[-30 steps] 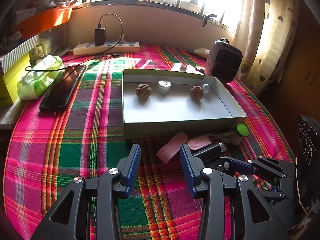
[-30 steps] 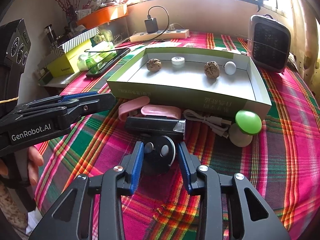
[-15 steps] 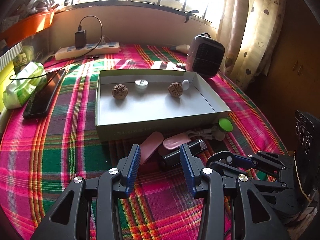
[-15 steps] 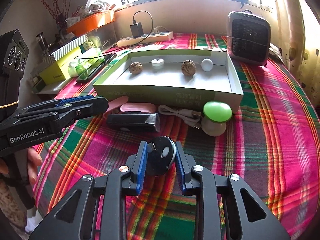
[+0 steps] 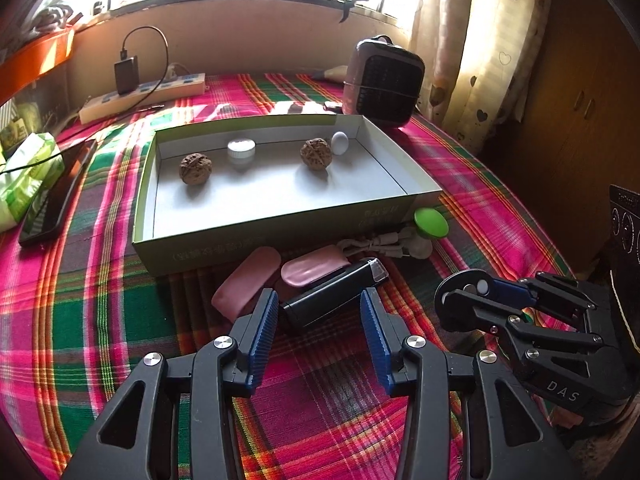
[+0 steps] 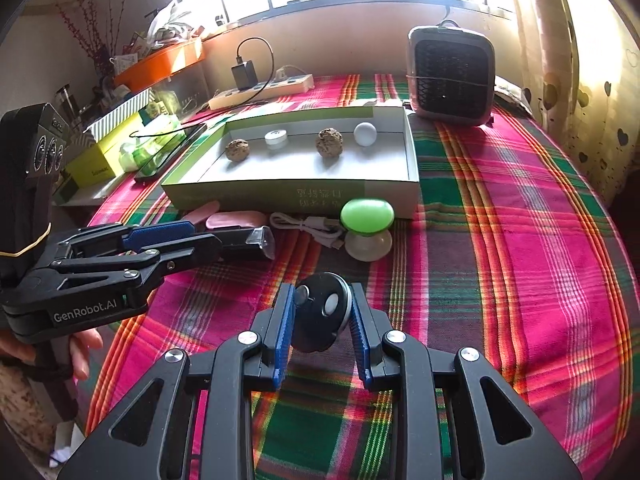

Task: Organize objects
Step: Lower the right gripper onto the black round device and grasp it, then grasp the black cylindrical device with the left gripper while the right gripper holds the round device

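My right gripper [image 6: 320, 292] is shut on a round black key fob [image 6: 320, 312] and holds it just above the plaid cloth; it also shows at the right in the left wrist view [image 5: 460, 300]. My left gripper [image 5: 319, 300] hangs low over a black rectangular device [image 5: 332, 294], its jaws opening. The device's near end lies between the pads, which do not touch it. Two pink case halves [image 5: 246, 282], a white cable [image 5: 376, 246] and a green-capped mushroom lamp [image 6: 366, 216] lie along the front of the green box [image 5: 280, 240]. Inside the box are two walnuts [image 5: 195, 168], a white cap [image 5: 241, 148] and a white ball [image 5: 340, 143].
A small heater [image 5: 382, 80] stands behind the box at the right. A power strip [image 5: 144, 94] with a charger lies at the back. A phone [image 5: 56, 196] and a tissue pack [image 5: 28, 168] are on the left. A person's hand [image 6: 80, 348] grips the left tool.
My right gripper closed on the key fob and carried it rightward away from the black device. My left gripper moved right, from over the pink case to the black device.
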`<act>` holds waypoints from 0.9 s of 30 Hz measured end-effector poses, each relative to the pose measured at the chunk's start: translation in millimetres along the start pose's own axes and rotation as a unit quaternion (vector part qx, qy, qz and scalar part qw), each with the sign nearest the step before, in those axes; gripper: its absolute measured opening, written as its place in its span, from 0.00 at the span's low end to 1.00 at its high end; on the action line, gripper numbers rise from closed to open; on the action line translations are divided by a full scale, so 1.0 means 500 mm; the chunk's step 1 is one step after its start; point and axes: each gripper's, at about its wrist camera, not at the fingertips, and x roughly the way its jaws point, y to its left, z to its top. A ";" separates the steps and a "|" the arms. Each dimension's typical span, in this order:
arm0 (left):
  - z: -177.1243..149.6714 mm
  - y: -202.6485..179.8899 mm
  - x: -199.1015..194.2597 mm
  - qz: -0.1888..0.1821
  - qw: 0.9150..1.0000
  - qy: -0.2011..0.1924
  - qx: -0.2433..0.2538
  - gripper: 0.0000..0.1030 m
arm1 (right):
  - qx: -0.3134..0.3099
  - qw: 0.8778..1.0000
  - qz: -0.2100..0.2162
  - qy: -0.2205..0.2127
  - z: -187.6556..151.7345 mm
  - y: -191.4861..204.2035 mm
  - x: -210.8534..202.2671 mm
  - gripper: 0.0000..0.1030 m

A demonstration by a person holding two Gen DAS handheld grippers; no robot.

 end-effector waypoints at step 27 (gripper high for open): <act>-0.019 -0.083 0.020 -0.036 0.996 0.028 0.074 0.40 | 0.035 0.999 -0.016 -0.003 -0.022 -0.060 -0.019 0.27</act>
